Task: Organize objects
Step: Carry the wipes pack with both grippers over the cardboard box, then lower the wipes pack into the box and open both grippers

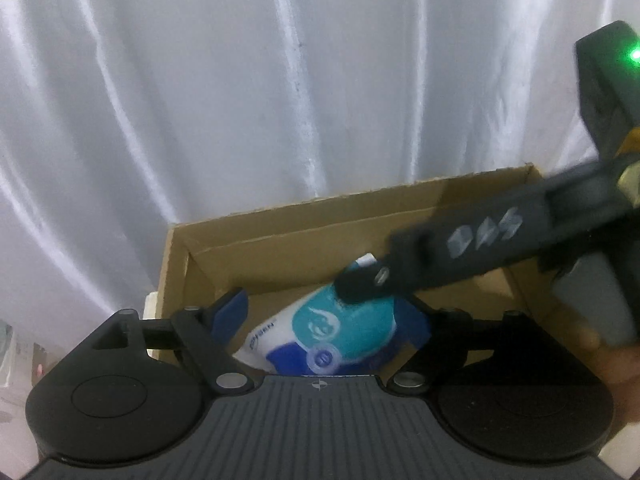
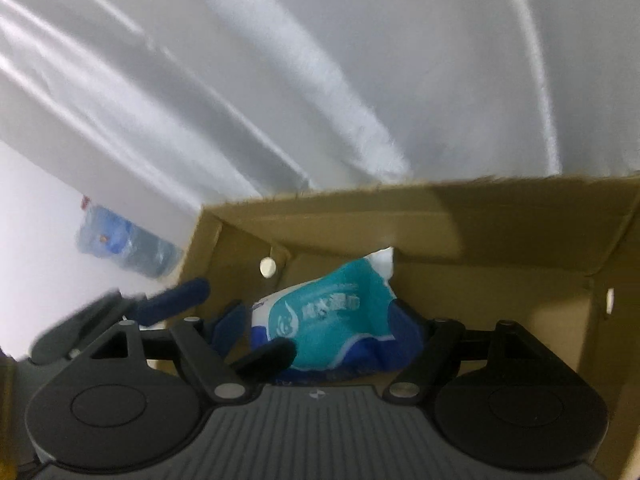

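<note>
A teal, white and blue soft pack point(image 1: 340, 320) lies tilted inside an open cardboard box point(image 1: 304, 216), its white corner against the back wall. My left gripper point(image 1: 322, 318) straddles it with blue pads. The right-hand pad touches the pack and a gap shows at the left-hand pad. My right gripper point(image 2: 318, 320) also straddles the pack point(image 2: 320, 312) in the box point(image 2: 480, 208), one pad against its blue end and the other clear of it. One of the right gripper's fingers point(image 1: 360, 286) crosses over the pack's top. The left gripper's fingers point(image 2: 176, 302) reach in from the left.
White draped cloth point(image 1: 280, 80) hangs behind the box. A clear plastic bottle point(image 2: 124, 248) with a blue label lies on the white surface left of the box. A person's hand point(image 1: 616, 360) holds the right gripper. The box walls rise close around both grippers.
</note>
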Available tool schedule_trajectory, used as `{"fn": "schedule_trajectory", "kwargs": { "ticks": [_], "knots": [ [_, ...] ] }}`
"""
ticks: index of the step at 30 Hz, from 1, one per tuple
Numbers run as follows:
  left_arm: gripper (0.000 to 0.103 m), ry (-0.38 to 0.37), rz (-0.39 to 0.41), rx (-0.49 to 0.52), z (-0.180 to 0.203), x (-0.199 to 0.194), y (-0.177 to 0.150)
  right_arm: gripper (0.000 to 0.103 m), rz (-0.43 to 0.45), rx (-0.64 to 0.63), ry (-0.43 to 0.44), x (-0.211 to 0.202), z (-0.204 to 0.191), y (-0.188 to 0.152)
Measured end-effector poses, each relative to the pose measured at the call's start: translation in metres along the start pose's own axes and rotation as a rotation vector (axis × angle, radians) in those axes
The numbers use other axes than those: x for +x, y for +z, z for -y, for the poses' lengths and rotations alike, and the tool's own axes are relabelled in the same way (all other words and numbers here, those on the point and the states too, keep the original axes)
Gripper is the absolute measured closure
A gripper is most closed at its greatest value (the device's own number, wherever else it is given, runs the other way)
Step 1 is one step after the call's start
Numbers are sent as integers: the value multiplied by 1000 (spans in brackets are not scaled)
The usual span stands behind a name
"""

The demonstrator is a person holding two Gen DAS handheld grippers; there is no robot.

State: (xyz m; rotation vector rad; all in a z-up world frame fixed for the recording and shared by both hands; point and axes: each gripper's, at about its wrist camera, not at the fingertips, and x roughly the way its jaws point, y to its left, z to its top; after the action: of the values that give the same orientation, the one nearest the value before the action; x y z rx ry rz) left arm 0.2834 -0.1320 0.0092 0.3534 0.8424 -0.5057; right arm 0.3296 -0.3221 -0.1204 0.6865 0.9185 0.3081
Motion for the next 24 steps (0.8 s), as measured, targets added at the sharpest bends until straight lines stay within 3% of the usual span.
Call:
{"fn": "schedule_trajectory", "kwargs": {
  "ticks": [6, 9, 11, 14, 19, 24],
  "knots": [
    [22, -42, -32, -42, -1, -14, -9, 24, 23, 5, 36, -22, 0, -3],
    [28, -91, -58, -86, -4, -20, -19, 36, -2, -15, 33, -26, -2, -7],
    [37, -128, -67, -112, -10, -20, -23, 44, -30, -18, 38, -26, -1, -11],
    [40, -218, -95, -135, -10, -21, -27, 50, -62, -12, 31, -19, 3, -12],
    [40, -383, -219, -251, -12, 13, -25, 55, -100, 53, 42, 2, 14, -14],
    [40, -327, -245, -307, -28, 36, -19, 57, -117, 99, 87, 16, 19, -21]
  ]
}}
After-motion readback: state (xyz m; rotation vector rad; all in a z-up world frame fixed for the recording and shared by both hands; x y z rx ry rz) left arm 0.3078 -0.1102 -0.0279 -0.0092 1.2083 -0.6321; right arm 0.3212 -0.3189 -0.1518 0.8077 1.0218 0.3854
